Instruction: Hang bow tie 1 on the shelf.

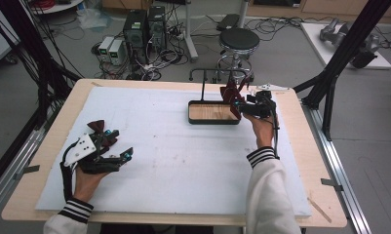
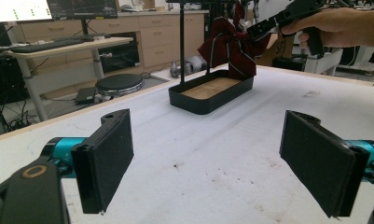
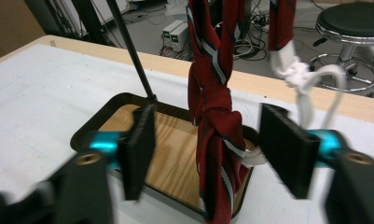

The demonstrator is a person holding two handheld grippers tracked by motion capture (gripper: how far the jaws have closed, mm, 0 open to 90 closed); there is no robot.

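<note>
A dark red striped tie (image 3: 212,126) hangs knotted from the black stand (image 1: 203,83) that rises out of a black-rimmed tray (image 1: 190,113) with a wooden floor, set toward the far right part of the white-covered table (image 1: 173,161), nearer its far edge than its near one. In the right gripper view the tie's lower folds drape down over the tray's near rim, and a white cord (image 3: 310,88) tied to another strand of the red cloth loops just to the right of it. The right gripper (image 3: 212,149) is held at the tray's right end, its jaws spread apart with the tie hanging in the gap between them — the pads stand clear of the cloth on both sides, pressing on nothing. In the high view the same gripper (image 1: 239,103) sits at the tray's right end with the person's hand (image 1: 262,129) and striped cuff behind it, toward the table's right edge. The left gripper (image 1: 112,146) lies low near the left edge of the table, well apart from the tray, held in the person's other hand (image 1: 88,181). Its own view shows both black pads (image 2: 105,158) wide apart over bare white surface — open, with nothing between them — and looks across the table at the tray, the stand and the hanging tie. Beyond the far edge a black round stool (image 1: 239,40) stands on the floor among cables and computer cases (image 1: 143,29).
</note>
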